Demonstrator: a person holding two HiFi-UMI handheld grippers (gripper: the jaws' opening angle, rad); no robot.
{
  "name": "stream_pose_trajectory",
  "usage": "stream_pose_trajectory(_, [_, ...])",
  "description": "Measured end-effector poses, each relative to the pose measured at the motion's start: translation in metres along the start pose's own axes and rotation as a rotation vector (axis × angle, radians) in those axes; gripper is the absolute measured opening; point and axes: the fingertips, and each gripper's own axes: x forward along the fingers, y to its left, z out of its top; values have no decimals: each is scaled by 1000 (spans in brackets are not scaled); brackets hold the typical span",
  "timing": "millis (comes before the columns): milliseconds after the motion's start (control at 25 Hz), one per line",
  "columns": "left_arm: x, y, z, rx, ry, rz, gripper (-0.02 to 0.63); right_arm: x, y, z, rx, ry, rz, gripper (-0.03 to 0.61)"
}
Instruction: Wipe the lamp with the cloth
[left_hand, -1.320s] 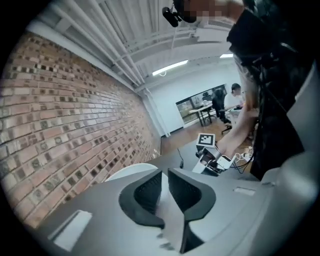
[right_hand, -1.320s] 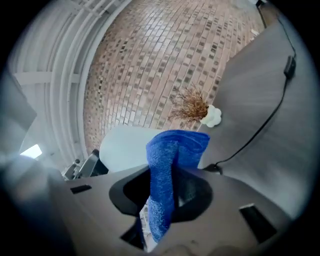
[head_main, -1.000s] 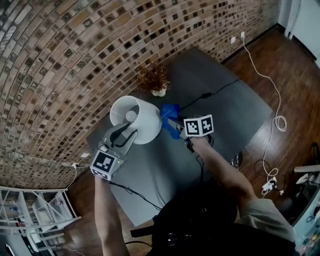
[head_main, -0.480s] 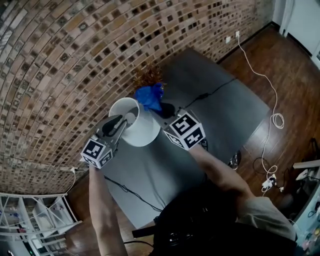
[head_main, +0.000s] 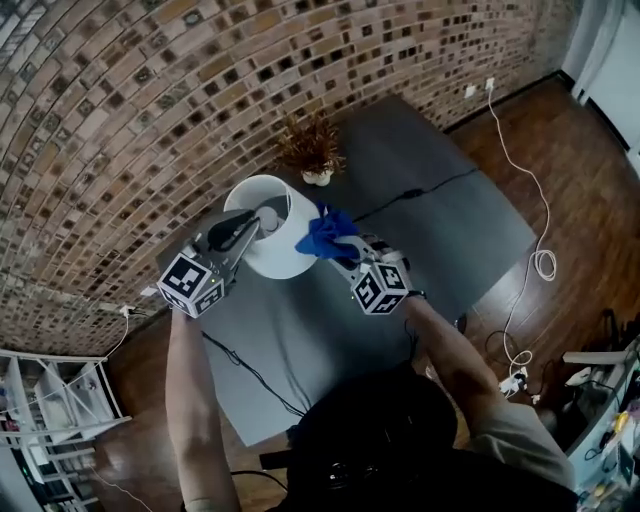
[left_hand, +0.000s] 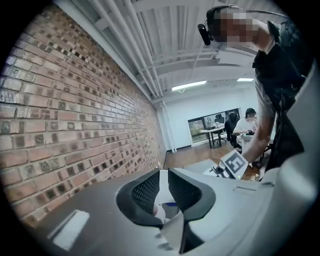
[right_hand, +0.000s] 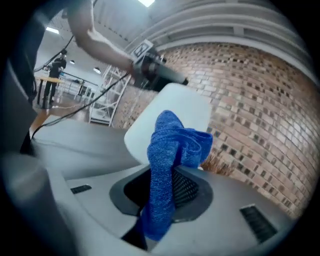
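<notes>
The lamp's white shade (head_main: 262, 250) stands on the grey table (head_main: 440, 200); its bulb (head_main: 268, 214) shows inside. My left gripper (head_main: 254, 226) is on the shade's upper rim. In the left gripper view its jaws have just been closing, and the thin white rim (left_hand: 164, 186) fills the narrow gap between the pads. My right gripper (head_main: 341, 247) is shut on a blue cloth (head_main: 326, 233), which lies against the right side of the shade. In the right gripper view the cloth (right_hand: 172, 145) stands up out of the jaws in front of the shade (right_hand: 150, 125).
A dried plant in a small white pot (head_main: 311, 150) stands behind the lamp, close to the brick wall (head_main: 150, 100). A black cable (head_main: 420, 187) runs across the table to the right. Another cable (head_main: 250, 370) hangs off the near edge. A white cord (head_main: 530, 240) lies on the wooden floor.
The right gripper has rolled and brought the cloth from behind the shade's top down to its right side. The left gripper's jaws have closed on the shade's rim.
</notes>
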Motion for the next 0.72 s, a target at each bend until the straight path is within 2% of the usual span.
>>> stream_pose_trajectory(80, [0,0,0,3,0,7,48,-1,22,-43,-63,165,71,87])
stream_pose_trajectory(160, [1,-1,2,-1,-6,4,48,-15,17,-50,-77,234,57,87])
stream_pose_trajectory(240, [2,1,4,-13,-18,3,48,-38,-18,-6,-23,157,-55,87])
stream_pose_trajectory(320, [2,2,4,-19,-22,3,48,-65,-63,67,-14,10,-218,87])
stream_pose_trajectory(400, [2,3,4,-24,-21,0,48,-79,-87,126,-94,-90,-337,87])
stream_pose_trajectory(440, [3,3,4,-29,-21,1,48,-76,-87,140,-164,-95,-359,87])
stream_pose_trajectory(520, [3,4,4,-42,-27,7,48,-50,-66,136,-320,-39,-329,87])
stream_pose_trajectory(600, [4,4,4,-51,-28,8,48,-23,-30,108,-441,39,-267,89])
stream_pose_trajectory(720, [4,4,5,-62,-36,-2,48,-4,25,51,-525,158,-155,89])
